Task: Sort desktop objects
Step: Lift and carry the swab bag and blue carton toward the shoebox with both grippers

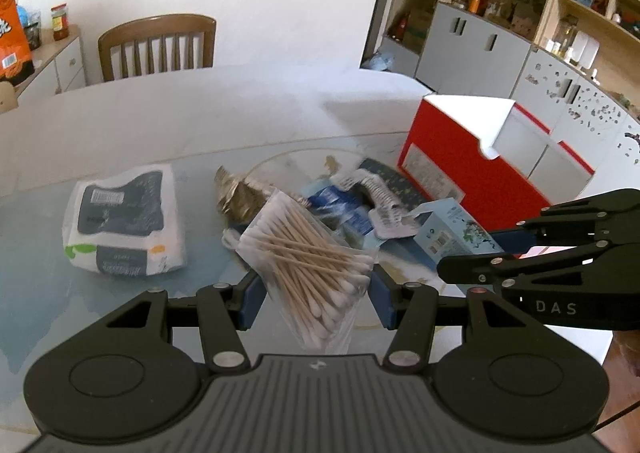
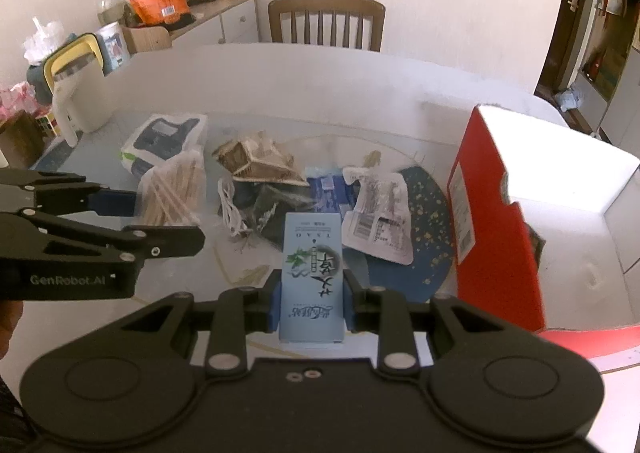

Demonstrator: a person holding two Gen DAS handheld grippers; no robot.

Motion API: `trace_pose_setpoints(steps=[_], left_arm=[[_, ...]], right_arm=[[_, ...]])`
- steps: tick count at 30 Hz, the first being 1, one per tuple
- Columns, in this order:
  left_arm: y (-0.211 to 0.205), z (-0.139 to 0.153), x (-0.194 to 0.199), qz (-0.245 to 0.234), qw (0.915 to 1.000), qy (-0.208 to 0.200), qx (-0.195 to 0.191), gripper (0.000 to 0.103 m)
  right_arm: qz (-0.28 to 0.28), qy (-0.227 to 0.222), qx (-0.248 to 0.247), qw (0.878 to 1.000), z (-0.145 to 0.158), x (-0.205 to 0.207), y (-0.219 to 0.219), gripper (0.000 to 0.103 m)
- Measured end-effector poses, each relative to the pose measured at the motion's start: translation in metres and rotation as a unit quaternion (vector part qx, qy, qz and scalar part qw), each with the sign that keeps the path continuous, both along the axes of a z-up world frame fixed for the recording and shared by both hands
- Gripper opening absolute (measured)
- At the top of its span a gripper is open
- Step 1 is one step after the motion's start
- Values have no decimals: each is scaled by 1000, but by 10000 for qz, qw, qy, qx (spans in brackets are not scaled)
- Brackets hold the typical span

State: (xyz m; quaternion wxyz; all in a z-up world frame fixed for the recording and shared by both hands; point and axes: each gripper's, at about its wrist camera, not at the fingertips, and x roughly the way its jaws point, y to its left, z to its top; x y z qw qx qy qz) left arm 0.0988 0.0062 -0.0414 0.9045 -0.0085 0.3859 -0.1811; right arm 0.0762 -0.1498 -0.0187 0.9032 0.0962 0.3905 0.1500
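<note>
Holding a clear bag of cotton swabs (image 1: 316, 265), the left gripper (image 1: 318, 293) has its blue pads about half open and pressed on both sides of the bag, which hangs tilted between them, wooden sticks fanned out inside. Over on the other side, the right gripper (image 2: 311, 303) is squeezed down narrow on a small light-blue carton (image 2: 312, 281) with a leaf print, standing upright between its pads.

Using the red cardboard box (image 2: 496, 221) as the landmark: it sits open at the right end of the glass tabletop (image 1: 132, 313), white inside. Just left of it is a dark blue round mat (image 2: 424, 221) with gold specks, and a white sealed pouch with a barcode (image 2: 380, 221) lies on that mat. Further left is a messy pile: a blue packet (image 2: 326, 193), a crumpled brown paper bag (image 2: 256, 159), some dark wrappers and a white cord (image 2: 230, 209). Farthest from the box on the table is a white-and-navy tissue pack (image 1: 120, 221). A white kettle with a yellow handle (image 2: 76, 93) stands at the far left edge, and a wooden chair (image 2: 326, 23) is tucked in behind the table.
</note>
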Motion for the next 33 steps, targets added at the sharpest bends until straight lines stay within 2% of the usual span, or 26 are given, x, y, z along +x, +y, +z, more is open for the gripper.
trace_pose_setpoints(steps=[10,21,33], left_arm=[[-26,19,1,-118,9999,-83,9,54],[-75,41,9,-383,9990,-184,-103,54],[-138,50,25,-571,9978,-300,-135,54]], right_arm=[[-156,-177,115,9997,14,-8,-34,28],[-340,-303,287,9985,24,-8,-88,28],[-416,-308,378,9979,13,-4,-145,28]])
